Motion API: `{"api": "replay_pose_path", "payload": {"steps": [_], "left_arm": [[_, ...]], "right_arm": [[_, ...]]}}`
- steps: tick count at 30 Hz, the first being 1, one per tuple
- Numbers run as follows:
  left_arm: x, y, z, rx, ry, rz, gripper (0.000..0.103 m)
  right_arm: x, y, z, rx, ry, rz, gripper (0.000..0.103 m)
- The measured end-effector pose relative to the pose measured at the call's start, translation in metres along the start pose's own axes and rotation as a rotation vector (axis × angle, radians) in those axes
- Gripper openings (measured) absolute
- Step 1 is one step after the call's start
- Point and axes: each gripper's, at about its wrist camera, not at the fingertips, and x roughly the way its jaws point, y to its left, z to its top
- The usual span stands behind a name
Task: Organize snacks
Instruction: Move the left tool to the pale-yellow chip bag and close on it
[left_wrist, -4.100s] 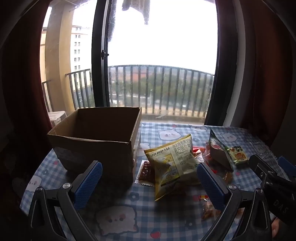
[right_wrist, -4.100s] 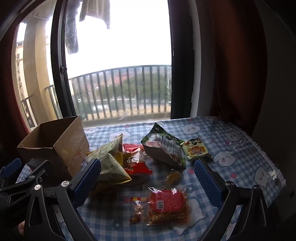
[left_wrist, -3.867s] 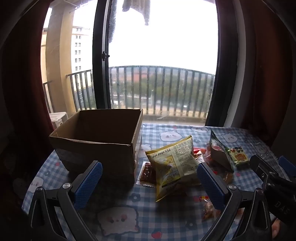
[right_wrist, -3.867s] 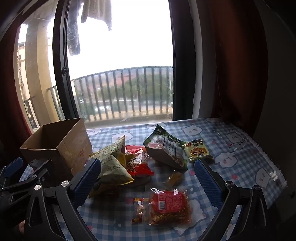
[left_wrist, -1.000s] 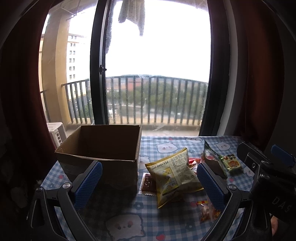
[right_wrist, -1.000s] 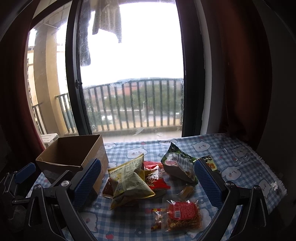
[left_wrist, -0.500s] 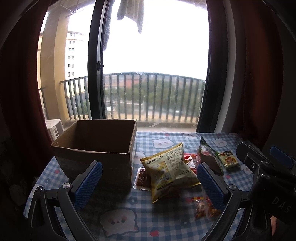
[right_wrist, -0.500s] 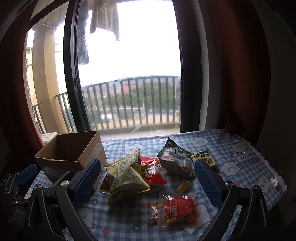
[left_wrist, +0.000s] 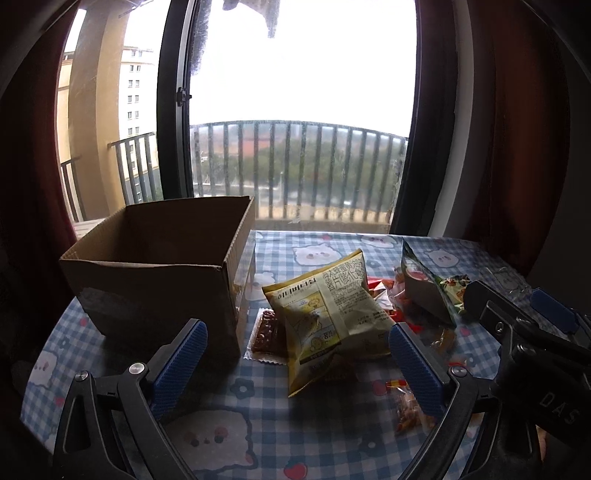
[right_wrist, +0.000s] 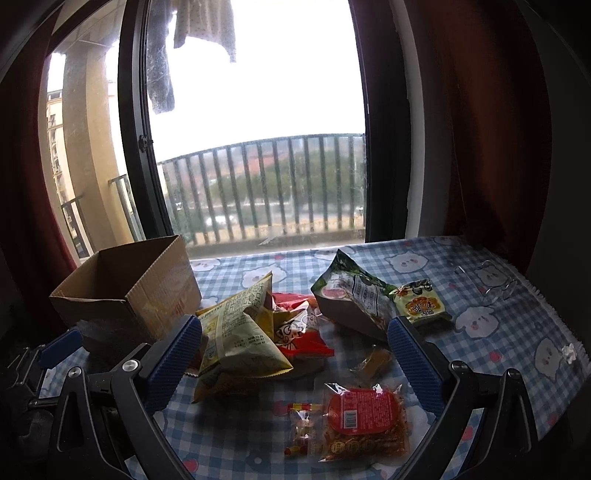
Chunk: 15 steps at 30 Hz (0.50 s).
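Matt corrugated cardboard box (left_wrist: 155, 273) — glossy crinkled plastic snack bags (right_wrist: 240, 332).

the left gripper (left_wrist: 297, 363) has black curved plastic arms ending in blue ribbed pads (left_wrist: 180, 363), with a silver screw head on each arm behind the pad. the right gripper (right_wrist: 293, 360) is built alike: black frame, blue textured pads (right_wrist: 413, 365), round silver screws. seen from the left wrist view, its black body carries pale raised letters "das" on the side and a blue tip.
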Motion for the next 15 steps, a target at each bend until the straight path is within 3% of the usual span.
{"api": "replay_pose_path", "payload": {"steps": [10,15], "left_arm": [[0.052,-0.010,-0.038,0.015,0.065,-0.019,0.092],[0.071,-0.020,-0.051,0.056,0.106,-0.026,0.091]], "right_arm": [[0.043,-0.017,-0.044,0.018,0.030,-0.043,0.102],[0.064,-0.026,-0.061,0.041,0.096,-0.054,0.102]]}}
